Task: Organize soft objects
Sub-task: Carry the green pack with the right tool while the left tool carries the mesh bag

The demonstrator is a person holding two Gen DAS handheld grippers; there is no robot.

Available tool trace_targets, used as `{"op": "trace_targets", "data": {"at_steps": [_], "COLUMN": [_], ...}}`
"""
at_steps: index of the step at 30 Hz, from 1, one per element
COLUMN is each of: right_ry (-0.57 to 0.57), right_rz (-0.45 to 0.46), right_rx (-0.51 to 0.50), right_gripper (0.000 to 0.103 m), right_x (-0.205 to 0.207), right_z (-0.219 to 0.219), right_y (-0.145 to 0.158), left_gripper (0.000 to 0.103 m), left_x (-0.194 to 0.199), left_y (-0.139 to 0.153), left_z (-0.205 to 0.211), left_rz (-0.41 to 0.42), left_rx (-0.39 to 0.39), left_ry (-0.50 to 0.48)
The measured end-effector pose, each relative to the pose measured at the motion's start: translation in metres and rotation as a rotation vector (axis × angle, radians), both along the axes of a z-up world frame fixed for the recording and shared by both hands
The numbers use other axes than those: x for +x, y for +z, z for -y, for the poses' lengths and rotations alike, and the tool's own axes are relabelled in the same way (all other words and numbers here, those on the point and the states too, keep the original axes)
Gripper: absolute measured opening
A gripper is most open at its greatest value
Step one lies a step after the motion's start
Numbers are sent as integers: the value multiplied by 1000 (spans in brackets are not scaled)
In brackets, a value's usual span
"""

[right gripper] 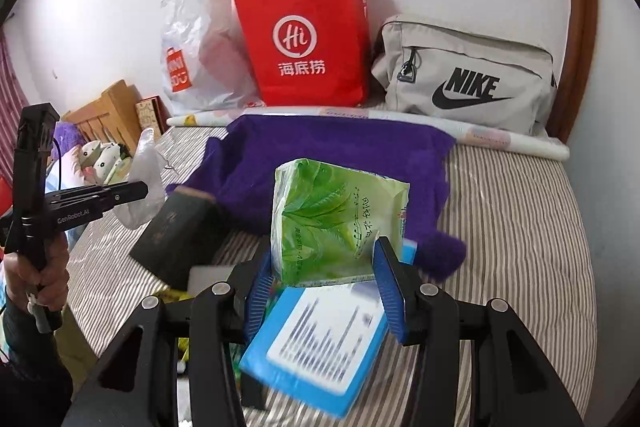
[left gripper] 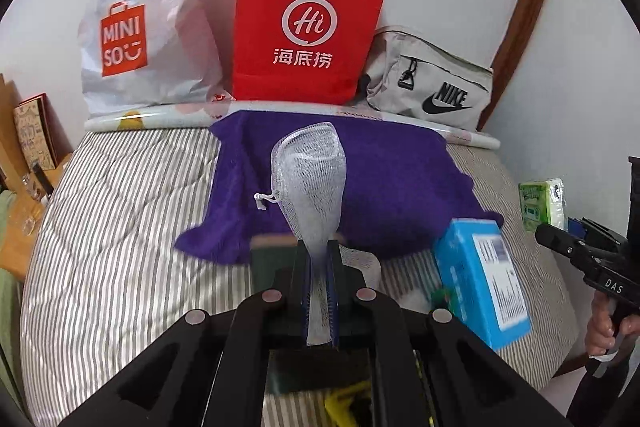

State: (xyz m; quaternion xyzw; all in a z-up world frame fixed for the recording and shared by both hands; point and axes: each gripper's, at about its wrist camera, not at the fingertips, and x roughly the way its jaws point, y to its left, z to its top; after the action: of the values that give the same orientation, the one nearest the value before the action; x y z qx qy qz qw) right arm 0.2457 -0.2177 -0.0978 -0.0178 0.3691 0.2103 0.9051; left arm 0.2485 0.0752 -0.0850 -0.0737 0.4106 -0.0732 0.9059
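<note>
My left gripper [left gripper: 319,247] is shut on a white mesh pouch [left gripper: 310,179], which stands up from the jaws above the striped bed. In the right wrist view that pouch [right gripper: 146,183] hangs pale at the left, past the left gripper's black body. My right gripper [right gripper: 324,267] is shut on a green tissue pack [right gripper: 336,219], its blue pads [right gripper: 386,279] pressing both sides. The same tissue pack [left gripper: 544,203] shows at the right edge of the left wrist view. A purple towel [left gripper: 380,179] [right gripper: 340,151] lies spread on the bed behind both held items.
A blue box [left gripper: 484,279] [right gripper: 320,343] and a dark book [right gripper: 180,235] lie on the striped bed [left gripper: 120,227]. Against the wall stand a white Miniso bag [left gripper: 148,19], a red paper bag [left gripper: 308,27] and a grey Nike pouch [left gripper: 432,83]. Plush toys [right gripper: 100,155] sit left.
</note>
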Motion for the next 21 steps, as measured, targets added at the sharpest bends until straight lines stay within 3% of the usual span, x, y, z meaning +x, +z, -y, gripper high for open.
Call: {"op": "trace_targets", "data": {"at_steps": [9, 21], "right_ry": [-8, 6], "right_rz": [-28, -123], "right_rx": [-35, -108], "right_gripper": [49, 49], "right_x": [60, 130], "right_z": [-8, -17], "right_y": [-8, -46], "left_gripper": [7, 8], "left_x": [77, 155], "left_y": [-11, -52], "left_z": [-1, 1], "left_rz": [-79, -217], "left_rx": [10, -10], "left_ry": [3, -16]}}
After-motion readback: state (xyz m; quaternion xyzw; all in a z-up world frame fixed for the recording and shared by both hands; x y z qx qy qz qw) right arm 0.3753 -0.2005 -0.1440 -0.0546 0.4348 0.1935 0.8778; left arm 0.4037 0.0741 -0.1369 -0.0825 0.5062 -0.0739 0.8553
